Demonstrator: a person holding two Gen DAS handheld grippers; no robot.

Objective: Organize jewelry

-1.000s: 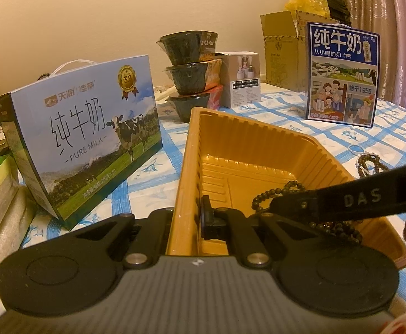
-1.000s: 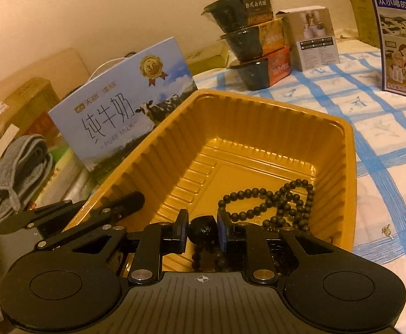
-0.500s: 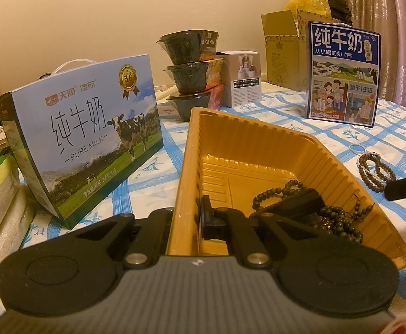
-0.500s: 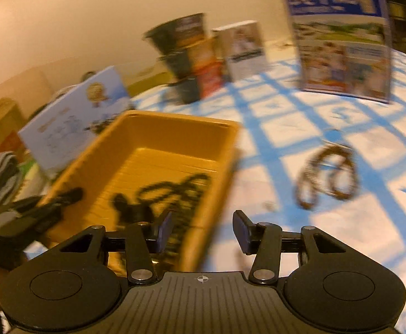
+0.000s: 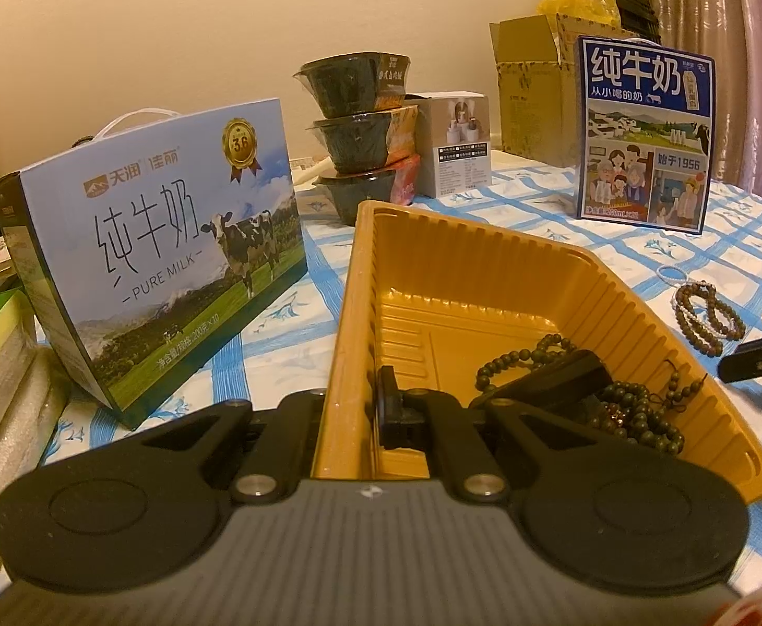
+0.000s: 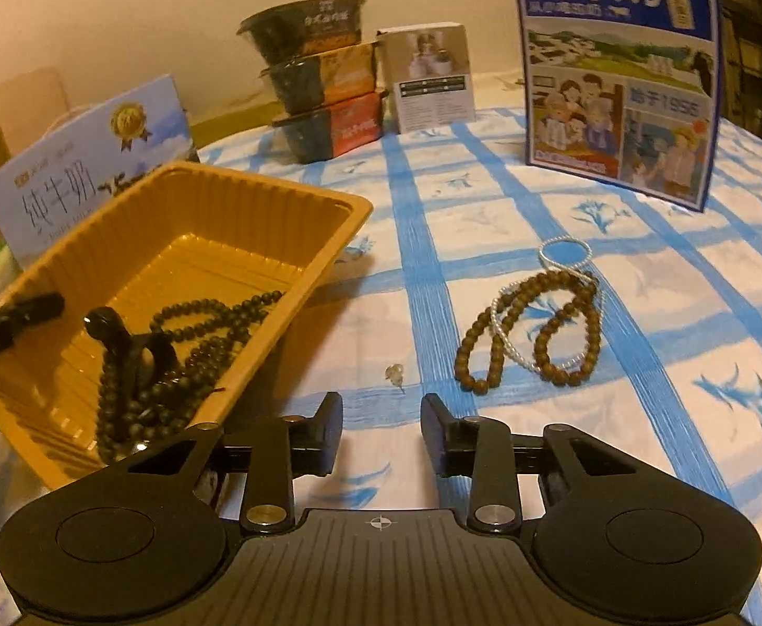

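Reaching next for brown beads [image 6: 532, 331] at one o'clock; right claw [image 6: 381, 430] apart, empty, jaws just narrowed. Left claw [image 5: 352, 407] clamped on tray [image 5: 360, 281] wall.

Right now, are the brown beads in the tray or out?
Out. The brown beads lie on the tablecloth, beside the tray, tangled with white pearls.

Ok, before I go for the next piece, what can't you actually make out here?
- Tray wall under the left gripper: left view, its own body hides the contact.
- Dark beads in the tray: both views, piled together, count unclear.
- Small clear bit on the cloth: right view, too small to identify.
- Brown beads and pearl strand: overlapping, tangled or not unclear.
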